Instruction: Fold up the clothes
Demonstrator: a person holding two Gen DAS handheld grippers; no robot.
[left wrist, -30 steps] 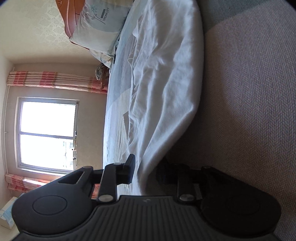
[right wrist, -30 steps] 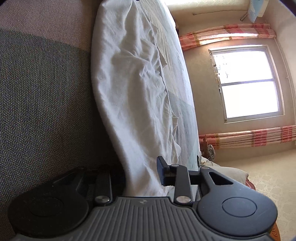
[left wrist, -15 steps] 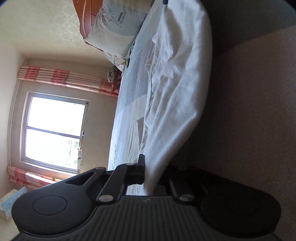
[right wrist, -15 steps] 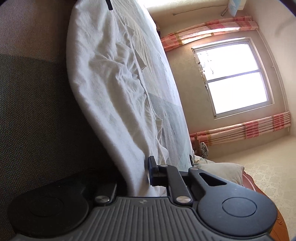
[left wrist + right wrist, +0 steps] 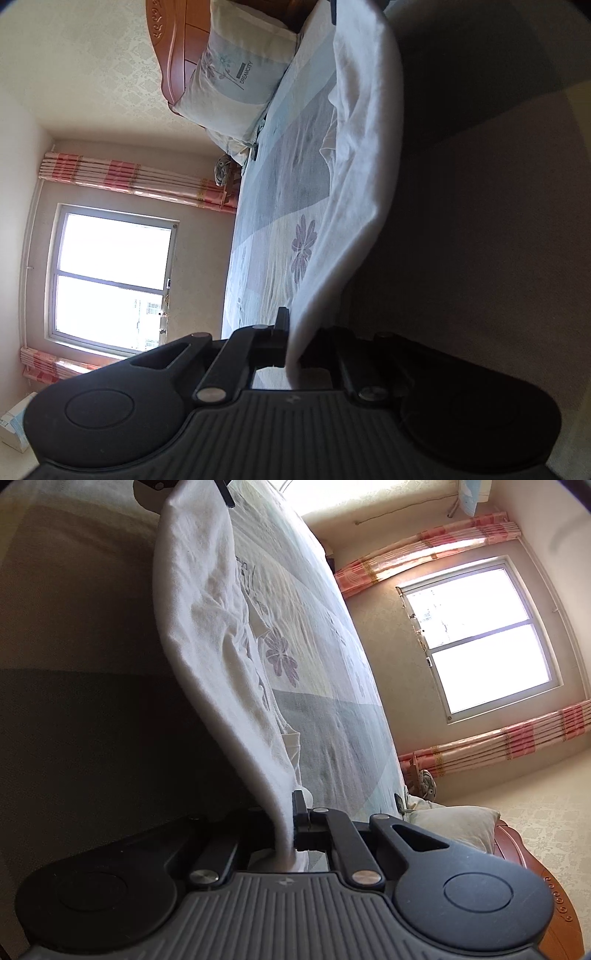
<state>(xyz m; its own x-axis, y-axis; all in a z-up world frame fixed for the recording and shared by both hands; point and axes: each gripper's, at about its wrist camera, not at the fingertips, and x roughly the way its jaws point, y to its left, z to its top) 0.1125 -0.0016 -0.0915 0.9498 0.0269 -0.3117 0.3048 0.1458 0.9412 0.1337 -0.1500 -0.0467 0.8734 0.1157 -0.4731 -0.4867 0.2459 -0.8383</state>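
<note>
We see the white garment (image 5: 354,206), thin, soft and creased, stretched in a sagging band above the bedsheet (image 5: 273,229), which is pale with purple flower prints. Our left gripper (image 5: 291,343) pinches one end of the cloth tight; our right gripper (image 5: 288,830) clamps the other. Beyond lie a printed pillow (image 5: 236,77), a carved wooden headboard (image 5: 166,44) and striped pink curtains (image 5: 502,738).

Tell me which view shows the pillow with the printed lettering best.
The left wrist view: the pillow faces the camera against the headboard, flower print and lettering showing. The right wrist view catches only a plain pillow low at the bed's edge.
</note>
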